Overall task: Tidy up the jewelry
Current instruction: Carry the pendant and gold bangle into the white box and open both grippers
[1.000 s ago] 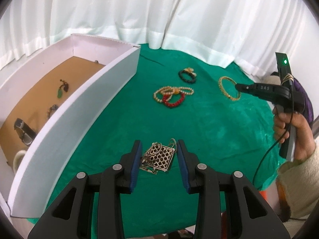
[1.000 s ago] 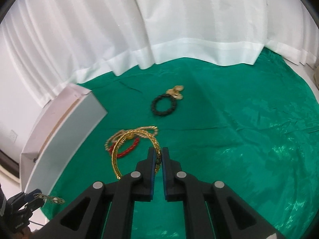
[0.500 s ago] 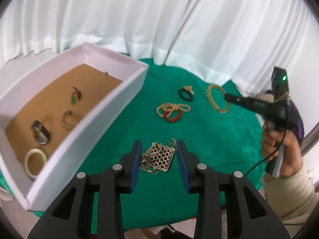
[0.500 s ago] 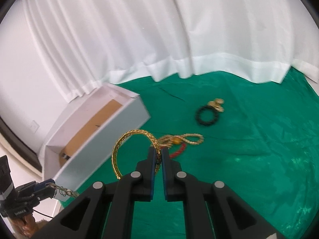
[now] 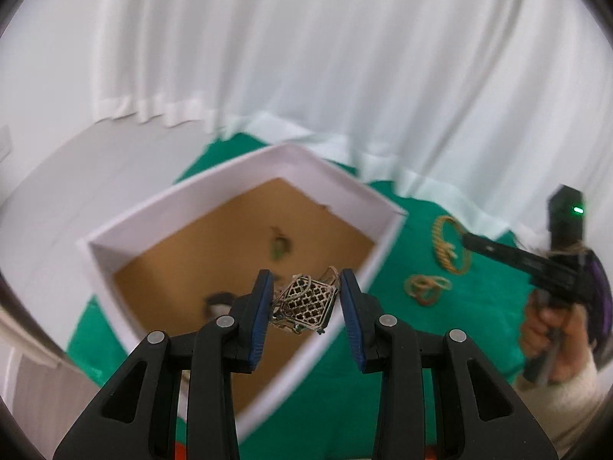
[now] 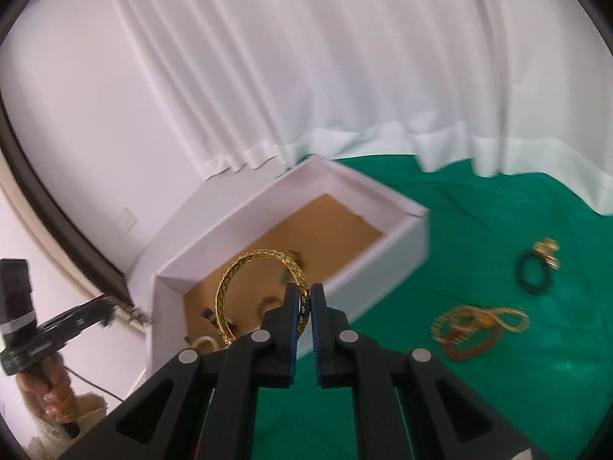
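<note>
The left gripper is clasping a gold lattice pendant while the right gripper is pinching a gold filigree bangle over the white box.

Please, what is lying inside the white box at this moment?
Inside the white box, on its brown floor, lie several small jewelry pieces, too blurred to identify. The gold bangle and hand-held grippers hide part of the floor.
</note>
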A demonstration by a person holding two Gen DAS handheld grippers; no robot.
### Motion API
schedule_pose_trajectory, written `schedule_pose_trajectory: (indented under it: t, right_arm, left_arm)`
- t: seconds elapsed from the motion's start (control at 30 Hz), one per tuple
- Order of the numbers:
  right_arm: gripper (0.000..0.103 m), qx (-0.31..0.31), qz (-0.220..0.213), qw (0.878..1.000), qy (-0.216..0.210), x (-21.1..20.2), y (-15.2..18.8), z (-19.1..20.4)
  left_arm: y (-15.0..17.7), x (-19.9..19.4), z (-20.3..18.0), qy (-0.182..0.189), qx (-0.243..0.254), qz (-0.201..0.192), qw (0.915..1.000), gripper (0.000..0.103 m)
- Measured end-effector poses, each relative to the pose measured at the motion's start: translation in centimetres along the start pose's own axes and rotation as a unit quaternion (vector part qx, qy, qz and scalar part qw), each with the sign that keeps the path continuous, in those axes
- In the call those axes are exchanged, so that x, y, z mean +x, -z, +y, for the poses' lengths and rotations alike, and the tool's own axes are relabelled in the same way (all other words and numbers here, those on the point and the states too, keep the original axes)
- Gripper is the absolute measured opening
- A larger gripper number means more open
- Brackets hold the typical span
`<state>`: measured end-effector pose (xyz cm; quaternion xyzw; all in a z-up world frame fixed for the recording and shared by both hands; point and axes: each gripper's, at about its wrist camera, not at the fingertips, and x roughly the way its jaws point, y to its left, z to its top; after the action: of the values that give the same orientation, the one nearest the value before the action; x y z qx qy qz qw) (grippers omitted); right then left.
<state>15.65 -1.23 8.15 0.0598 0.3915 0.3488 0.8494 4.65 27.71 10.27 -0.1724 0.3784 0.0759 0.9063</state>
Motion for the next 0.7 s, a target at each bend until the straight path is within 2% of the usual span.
schedule_pose_trajectory:
  t: [0.13,0.3,0.5,0.7]
  right_arm:
    - [0.006,-0.012,0.023,0.999,-0.022,4.1,-0.9,2.8]
    - [0.006,-0.027,0.051,0.998,-0.018,9.9,-1.9,4.6]
    - [0.006,-0.033,0.076,0.997,-0.013,14.9,-2.4,4.7]
    - [0.006,-0.039,0.092,0.995,-0.008,17.7,-2.5,4.2]
  left_arm:
    - [-0.9,3.1,4.1,-0.029,-0.025,0.020,0.9991,0.035]
    - [-2.1,6.9,7.5,-0.053,-0.034,0.038,0.9973,0.035]
    - [-3.4,12.1,9.7,-0.066,-0.046,0.067,0.9945,0.035]
    - [-3.8,14.8,10.3,-0.070,-0.049,0.085,0.9927,0.035]
